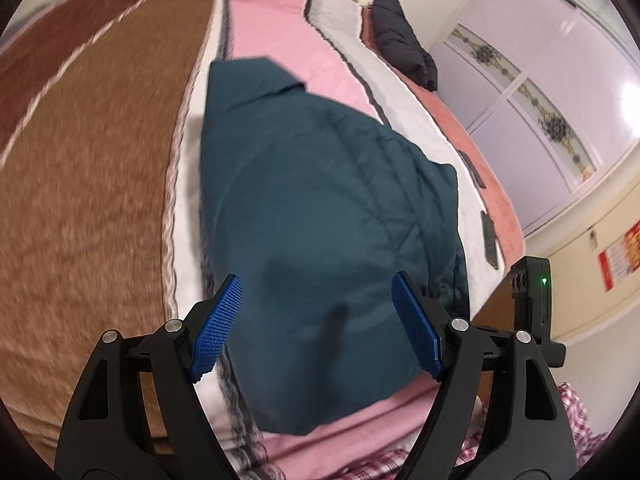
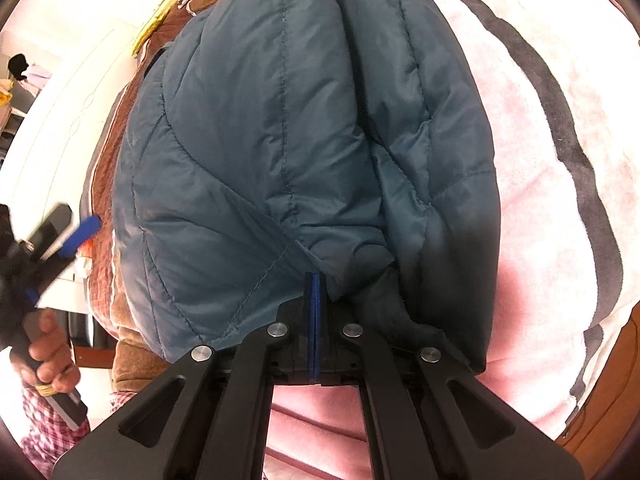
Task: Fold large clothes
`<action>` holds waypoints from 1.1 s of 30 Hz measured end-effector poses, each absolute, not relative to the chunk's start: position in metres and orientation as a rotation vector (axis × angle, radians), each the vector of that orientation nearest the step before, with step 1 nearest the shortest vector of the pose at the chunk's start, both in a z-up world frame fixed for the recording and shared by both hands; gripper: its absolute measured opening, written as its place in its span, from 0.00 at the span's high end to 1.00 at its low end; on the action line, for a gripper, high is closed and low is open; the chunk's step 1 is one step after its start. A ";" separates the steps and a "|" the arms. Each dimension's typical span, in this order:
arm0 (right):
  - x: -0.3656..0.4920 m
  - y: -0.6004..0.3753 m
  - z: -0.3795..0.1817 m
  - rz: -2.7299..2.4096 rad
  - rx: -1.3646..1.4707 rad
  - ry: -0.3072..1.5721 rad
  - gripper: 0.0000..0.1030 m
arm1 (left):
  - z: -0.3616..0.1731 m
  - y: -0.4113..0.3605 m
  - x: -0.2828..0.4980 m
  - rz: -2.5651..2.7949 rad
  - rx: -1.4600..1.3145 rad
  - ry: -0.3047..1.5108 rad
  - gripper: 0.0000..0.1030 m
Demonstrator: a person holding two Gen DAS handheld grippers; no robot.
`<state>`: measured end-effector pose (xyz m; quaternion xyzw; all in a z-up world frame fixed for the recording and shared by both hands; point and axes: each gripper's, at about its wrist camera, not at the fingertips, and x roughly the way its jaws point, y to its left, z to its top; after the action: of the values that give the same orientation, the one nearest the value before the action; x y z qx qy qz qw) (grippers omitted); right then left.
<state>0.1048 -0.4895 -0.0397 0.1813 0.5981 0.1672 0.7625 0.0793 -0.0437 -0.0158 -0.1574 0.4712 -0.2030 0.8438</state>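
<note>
A teal quilted puffer jacket [image 1: 320, 200] lies on the bed, partly folded. In the right wrist view the jacket [image 2: 280, 140] fills the middle. My right gripper [image 2: 316, 292] is shut on the jacket's near edge, its blue pads pressed together with fabric bunched over them. My left gripper [image 1: 316, 324] is open and empty, hovering above the near part of the jacket. It also shows blurred at the left of the right wrist view [image 2: 76, 232], held by a hand. The right gripper's body shows at the right edge of the left wrist view [image 1: 532, 292].
The bed carries a striped blanket with brown [image 1: 100, 160], pink [image 1: 272, 20] and white bands. A dark folded jacket [image 1: 404, 40] lies at the bed's far edge. A white wardrobe [image 1: 540, 80] stands to the right. Plaid-clad legs [image 2: 44, 428] show at lower left.
</note>
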 end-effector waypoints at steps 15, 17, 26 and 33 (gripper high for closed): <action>0.109 -0.500 -0.041 0.396 0.449 1.300 1.00 | -0.086 -0.040 0.093 -0.449 -0.457 1.114 0.11; 0.109 -0.501 -0.042 0.401 0.451 1.299 1.00 | -0.098 -0.039 0.098 -0.467 -0.517 1.135 0.07; 0.116 -0.513 -0.039 0.410 0.464 1.319 1.00 | -0.111 -0.059 0.108 -0.531 -0.539 1.113 0.17; 0.112 -0.537 0.017 0.477 0.495 1.208 0.59 | -0.111 -0.057 0.104 -0.523 -0.543 1.109 0.20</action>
<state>0.1122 -0.5372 0.0166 0.2282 0.5564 0.2199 0.7681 0.1042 -0.0569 -0.1111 -0.2516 0.5138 -0.2426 0.7835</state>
